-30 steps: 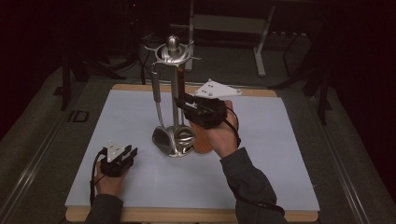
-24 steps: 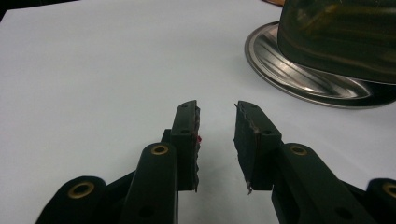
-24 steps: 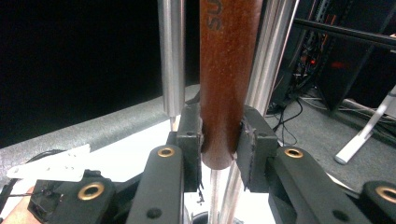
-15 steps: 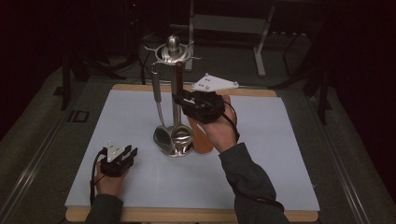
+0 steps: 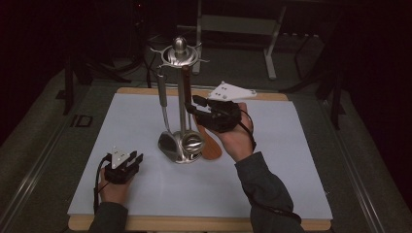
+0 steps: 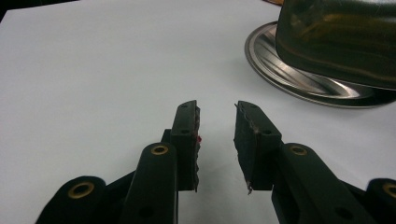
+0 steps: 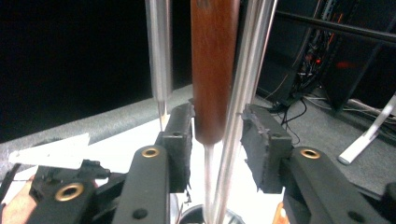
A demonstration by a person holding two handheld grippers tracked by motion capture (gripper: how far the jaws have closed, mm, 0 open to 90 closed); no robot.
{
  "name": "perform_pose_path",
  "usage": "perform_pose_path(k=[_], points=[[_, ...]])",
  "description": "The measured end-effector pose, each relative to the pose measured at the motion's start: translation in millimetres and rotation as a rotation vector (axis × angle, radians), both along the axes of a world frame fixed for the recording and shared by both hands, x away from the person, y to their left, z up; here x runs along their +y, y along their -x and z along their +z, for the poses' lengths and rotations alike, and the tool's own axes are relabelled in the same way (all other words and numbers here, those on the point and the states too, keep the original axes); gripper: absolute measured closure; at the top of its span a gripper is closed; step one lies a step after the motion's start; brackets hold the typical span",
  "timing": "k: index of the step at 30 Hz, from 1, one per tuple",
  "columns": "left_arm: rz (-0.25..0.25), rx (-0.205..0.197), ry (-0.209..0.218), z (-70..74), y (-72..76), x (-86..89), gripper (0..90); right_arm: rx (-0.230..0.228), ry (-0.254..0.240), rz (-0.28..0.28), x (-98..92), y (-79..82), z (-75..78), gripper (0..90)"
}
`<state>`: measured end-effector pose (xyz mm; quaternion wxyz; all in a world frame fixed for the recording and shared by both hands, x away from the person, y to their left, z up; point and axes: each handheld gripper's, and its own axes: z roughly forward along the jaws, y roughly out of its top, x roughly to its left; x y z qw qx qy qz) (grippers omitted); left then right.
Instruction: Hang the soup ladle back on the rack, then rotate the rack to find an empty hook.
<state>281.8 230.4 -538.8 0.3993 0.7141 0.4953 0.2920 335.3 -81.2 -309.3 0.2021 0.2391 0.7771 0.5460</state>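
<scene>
Wooden-handled utensil (image 7: 215,70) hangs from the steel rack (image 5: 180,102) at the middle of the tabletop (image 5: 291,160), its brown handle upright beside the rack's central pole (image 7: 243,93), its flat wooden blade (image 5: 210,143) low beside the round base (image 5: 180,148).

Nearest the person, the left hand-held gripper (image 5: 132,159) rests low at the front left of the tabletop, well apart from the rack. In the left gripper view its jaws stand a narrow gap apart with nothing between them, only the pale sheet below; the shiny rim of the base (image 6: 299,70) and the bowl of a hanging steel ladle (image 6: 336,37) lie ahead to the right.

Farther in, the right hand-held gripper (image 5: 194,108) is held up at the rack's right side, pointing left at the wooden handle. Its jaws have just been opening. In the right gripper view the lower end of the wooden handle and the pole stand between the pads (image 7: 180,140); one pad is close against the handle, the other stands clear, so the grip is loose and fairly wide.

Beyond, a second steel handle (image 7: 159,51) hangs from the rack's top ring (image 5: 180,53).
</scene>
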Motion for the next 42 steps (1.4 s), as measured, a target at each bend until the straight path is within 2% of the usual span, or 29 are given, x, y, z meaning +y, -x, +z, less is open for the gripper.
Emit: perform_pose_path(k=[6,11,13,20,23,26,29,32,35,38,40,42], points=[[0.002,-0.002,0.001,-0.1,0.1,-0.3,70.2,0.001,0.018,-0.003,-11.5,0.2,-5.7,60.2],[0.003,-0.001,-0.001,0.0,0.1,-0.3,70.2,0.03,0.048,-0.03,-20.1,-4.6,-10.8,59.4],[0.003,-0.002,0.0,-0.1,0.1,-0.4,70.2,0.046,0.079,-0.048,-25.0,-8.2,-17.1,59.3],[0.001,-0.002,0.004,0.0,-0.1,0.3,70.3,0.051,0.193,-0.082,-28.5,-13.7,-32.9,57.4],[0.002,-0.004,0.005,0.3,0.5,0.7,70.3,0.066,0.224,-0.087,-30.7,-16.0,-39.5,55.7],[0.005,-0.015,0.025,0.9,1.3,2.1,70.8,0.08,0.226,-0.095,-35.4,-17.7,-44.9,55.2],[0.0,-0.03,0.066,4.0,3.8,2.3,72.5,0.093,0.229,-0.106,-41.1,-20.1,-49.9,54.7],[-0.012,-0.065,0.102,11.9,8.3,0.7,77.7,0.109,0.226,-0.109,-46.1,-20.1,-53.7,53.8],[-0.027,-0.126,0.13,24.8,14.8,-3.4,83.0,0.119,0.234,-0.116,-50.6,-19.8,-57.5,53.2],[-0.053,-0.179,0.178,40.2,21.4,-7.3,89.2,0.127,0.241,-0.126,-56.1,-20.8,-62.3,52.5],[-0.084,-0.231,0.24,55.9,27.1,-11.3,89.8,0.137,0.24,-0.126,-58.2,-20.5,-66.2,52.1],[-0.109,-0.28,0.26,72.9,32.6,-15.3,90.0,0.136,0.263,-0.121,-58.7,-18.1,-72.4,51.6]])
